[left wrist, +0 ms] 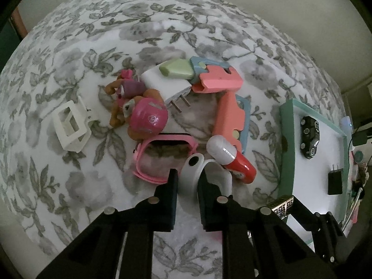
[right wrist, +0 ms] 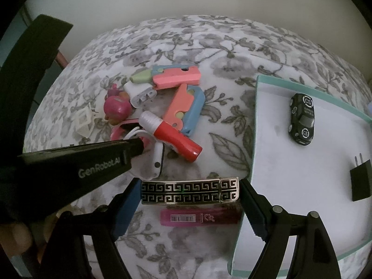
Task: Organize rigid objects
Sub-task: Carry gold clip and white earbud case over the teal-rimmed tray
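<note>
A pile of small rigid items lies on a floral cloth: a pink-helmet dog toy (left wrist: 144, 114), a white plug adapter (left wrist: 165, 86), pink and blue toy guns (left wrist: 223, 81), a red and white tube (left wrist: 232, 158) and a pink frame (left wrist: 162, 160). My left gripper (left wrist: 187, 181) is shut on a white curved clip (left wrist: 193, 176) at the pile's near edge; it also shows in the right wrist view (right wrist: 158, 158). My right gripper (right wrist: 189, 191) is shut on a patterned metal hair clip (right wrist: 189, 189), held above a pink lighter (right wrist: 197, 218).
A teal-rimmed white tray (right wrist: 260, 125) lies to the right, holding a black toy car (right wrist: 302, 118) and a black plug (right wrist: 361, 179). A white square plastic holder (left wrist: 69, 125) lies left of the pile. A pale wall stands behind.
</note>
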The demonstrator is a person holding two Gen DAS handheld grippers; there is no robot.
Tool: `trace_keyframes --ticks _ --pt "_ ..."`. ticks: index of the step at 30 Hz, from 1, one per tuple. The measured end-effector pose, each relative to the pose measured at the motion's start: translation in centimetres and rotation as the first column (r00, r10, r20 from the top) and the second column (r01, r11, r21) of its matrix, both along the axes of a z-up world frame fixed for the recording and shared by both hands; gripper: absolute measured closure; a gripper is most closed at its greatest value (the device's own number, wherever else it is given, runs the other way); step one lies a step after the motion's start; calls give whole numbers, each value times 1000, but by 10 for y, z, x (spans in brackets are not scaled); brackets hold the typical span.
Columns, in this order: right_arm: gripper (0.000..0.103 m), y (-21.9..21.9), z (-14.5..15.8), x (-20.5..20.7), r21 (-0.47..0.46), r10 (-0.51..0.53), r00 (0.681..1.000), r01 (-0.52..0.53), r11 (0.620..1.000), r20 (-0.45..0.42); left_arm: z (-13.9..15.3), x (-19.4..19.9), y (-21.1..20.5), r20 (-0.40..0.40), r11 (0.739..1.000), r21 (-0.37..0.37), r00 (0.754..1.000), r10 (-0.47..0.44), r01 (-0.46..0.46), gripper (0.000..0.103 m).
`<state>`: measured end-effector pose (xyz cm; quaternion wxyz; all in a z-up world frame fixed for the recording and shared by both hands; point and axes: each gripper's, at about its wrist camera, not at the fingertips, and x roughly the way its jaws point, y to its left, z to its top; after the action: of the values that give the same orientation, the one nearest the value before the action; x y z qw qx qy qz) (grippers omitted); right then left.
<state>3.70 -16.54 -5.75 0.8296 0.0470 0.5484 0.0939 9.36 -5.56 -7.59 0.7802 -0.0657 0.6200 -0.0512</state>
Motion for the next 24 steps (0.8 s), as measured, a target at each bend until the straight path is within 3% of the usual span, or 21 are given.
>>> trace_keyframes --ticks 15,24 --pt "18 -24 22 -2 85 -71 996 67 994 47 47 -8 19 130 999 -42 991 37 -32 87" --pt "18 -83 27 -6 121 -247 968 241 963 40 61 -12 5 152 997 -79 988 9 3 87"
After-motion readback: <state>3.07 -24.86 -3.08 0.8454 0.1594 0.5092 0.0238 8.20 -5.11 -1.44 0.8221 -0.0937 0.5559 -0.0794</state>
